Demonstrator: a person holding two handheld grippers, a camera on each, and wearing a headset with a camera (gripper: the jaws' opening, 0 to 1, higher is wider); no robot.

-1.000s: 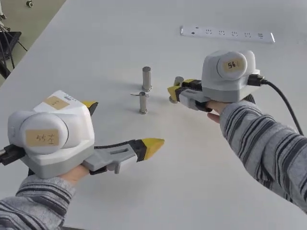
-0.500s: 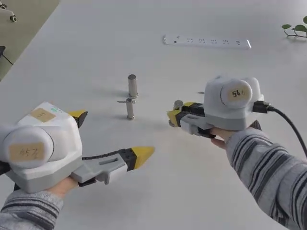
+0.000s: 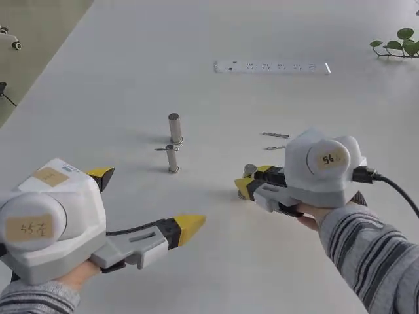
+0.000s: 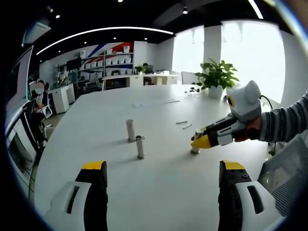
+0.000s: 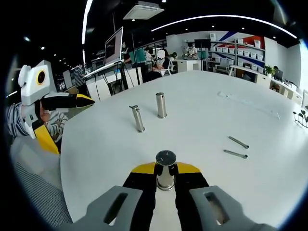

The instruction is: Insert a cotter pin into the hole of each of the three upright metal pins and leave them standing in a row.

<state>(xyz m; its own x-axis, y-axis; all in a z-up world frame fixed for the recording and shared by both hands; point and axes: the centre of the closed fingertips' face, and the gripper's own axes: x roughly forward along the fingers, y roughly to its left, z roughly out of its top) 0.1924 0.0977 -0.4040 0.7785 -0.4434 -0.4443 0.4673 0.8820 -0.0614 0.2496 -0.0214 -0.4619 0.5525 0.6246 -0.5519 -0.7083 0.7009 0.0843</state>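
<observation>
While clamped on a metal pin (image 5: pixel 165 169), right gripper (image 3: pixel 244 186) mid-table; left gripper (image 3: pixel 147 199) agape, bare tabletop (image 3: pixel 222 261) between them.

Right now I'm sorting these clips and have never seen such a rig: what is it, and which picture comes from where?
A person holds a white tool in each hand, each ending in yellow-tipped tongs. The rectangular picture comes from a headset camera; the round ones from cameras on each tool. The left tongs are open and empty. The right tongs are shut on a short silvery metal pin. On the white table stand two more metal pins: the far pin bare, the near pin with a thin cotter pin through its top. Two loose cotter pins lie nearby.
</observation>
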